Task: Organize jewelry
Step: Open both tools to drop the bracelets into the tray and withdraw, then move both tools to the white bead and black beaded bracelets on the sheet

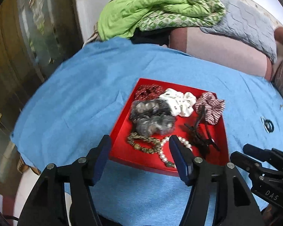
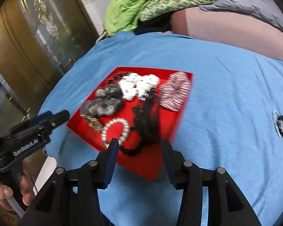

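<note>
Green pendant left view only

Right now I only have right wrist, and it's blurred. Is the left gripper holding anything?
Observer: No. Left gripper is open, nothing between its jaws, above the tray's near edge.
Operator: Dark blob beside the pearls?
Observer: A dark claw clip, lying right of the pearls.
Operator: Anything on the pearls?
Observer: A green bead at their near end.
</note>
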`<state>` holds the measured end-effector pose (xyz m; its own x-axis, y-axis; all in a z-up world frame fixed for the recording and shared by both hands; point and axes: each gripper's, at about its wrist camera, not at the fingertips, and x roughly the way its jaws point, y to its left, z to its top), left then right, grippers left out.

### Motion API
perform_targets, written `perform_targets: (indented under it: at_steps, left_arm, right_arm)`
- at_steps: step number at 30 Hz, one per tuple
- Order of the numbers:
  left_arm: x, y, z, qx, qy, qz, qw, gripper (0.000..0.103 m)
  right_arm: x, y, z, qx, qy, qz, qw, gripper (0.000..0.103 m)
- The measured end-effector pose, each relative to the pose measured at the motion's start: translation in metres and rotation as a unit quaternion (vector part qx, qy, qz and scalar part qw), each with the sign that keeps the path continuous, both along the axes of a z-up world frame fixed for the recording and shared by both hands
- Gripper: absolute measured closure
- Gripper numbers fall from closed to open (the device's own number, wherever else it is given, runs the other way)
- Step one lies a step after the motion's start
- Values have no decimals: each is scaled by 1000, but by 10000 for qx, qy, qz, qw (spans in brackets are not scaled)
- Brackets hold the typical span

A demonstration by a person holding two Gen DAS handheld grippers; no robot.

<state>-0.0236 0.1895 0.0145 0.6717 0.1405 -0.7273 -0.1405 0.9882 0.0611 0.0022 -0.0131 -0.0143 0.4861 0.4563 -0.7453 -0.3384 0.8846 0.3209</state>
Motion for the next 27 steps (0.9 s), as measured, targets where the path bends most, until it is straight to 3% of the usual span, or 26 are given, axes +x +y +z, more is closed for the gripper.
perform_targets:
  at_steps: [4,8,21,27]
  left_arm:
    - [-2,-19,5,-40,39,-185,9998,40]
    - [-4,-39,7,118,102,-328,9993,40]
    - [-7,-96,8,512,186,-894,9945,40]
    - [-13,-111,7,334,152,-1200,9921,40]
  right_arm:
    - [-10,-20,1,-210,-129,-146,9996,51]
    - [-17,-44,2,-287,-235,-358,9987,43]
    - [-21,-133,-10,-118,-123,-1229,9923,42]
    - [-20,-186,-21,-349,-239,-1768,9833,42]
